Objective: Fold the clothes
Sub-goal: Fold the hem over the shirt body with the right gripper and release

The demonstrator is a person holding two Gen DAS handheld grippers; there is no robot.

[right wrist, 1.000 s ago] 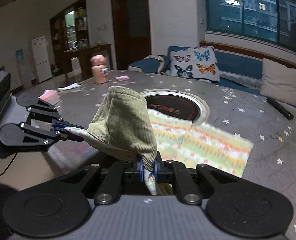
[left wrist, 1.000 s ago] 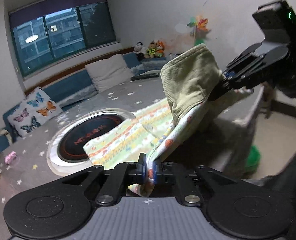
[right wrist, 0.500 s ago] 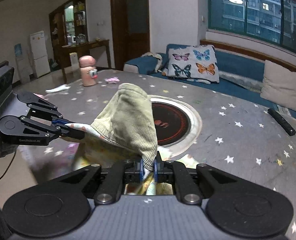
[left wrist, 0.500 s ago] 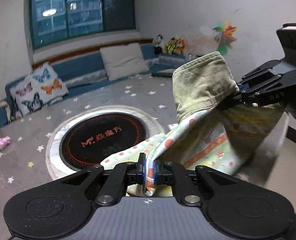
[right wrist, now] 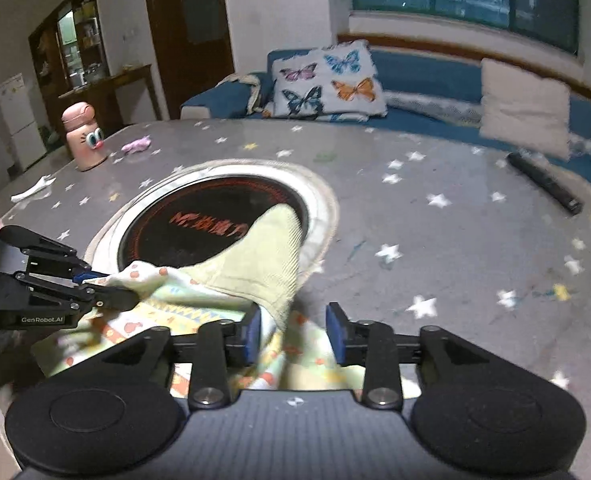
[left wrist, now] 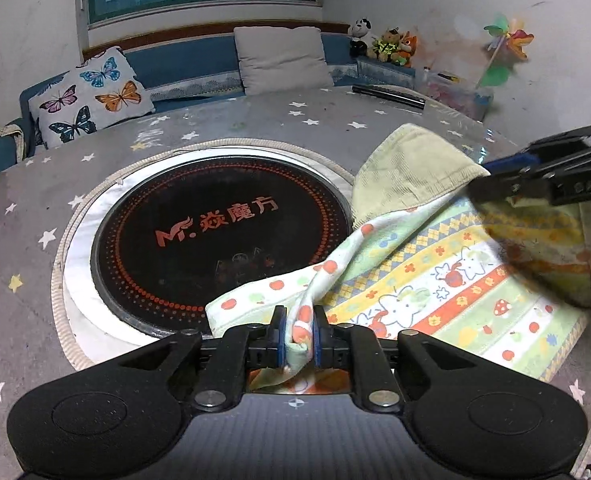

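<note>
Left tool (left wrist: 298,332) pinching printed hem of garment (left wrist: 447,276), just beside cooktop (left wrist: 219,240) rim. Garment lying on table (left wrist: 35,184), right of cooktop, green ribbed cuff (left wrist: 407,172) draping over cooktop edge. Right tool (right wrist: 293,334) gaping wide, cloth lying loose between pads, nothing gripped. Handling as light, limp, non-slippery fabric; gripping best at hems or corners. No containers holding anything in view.
</note>
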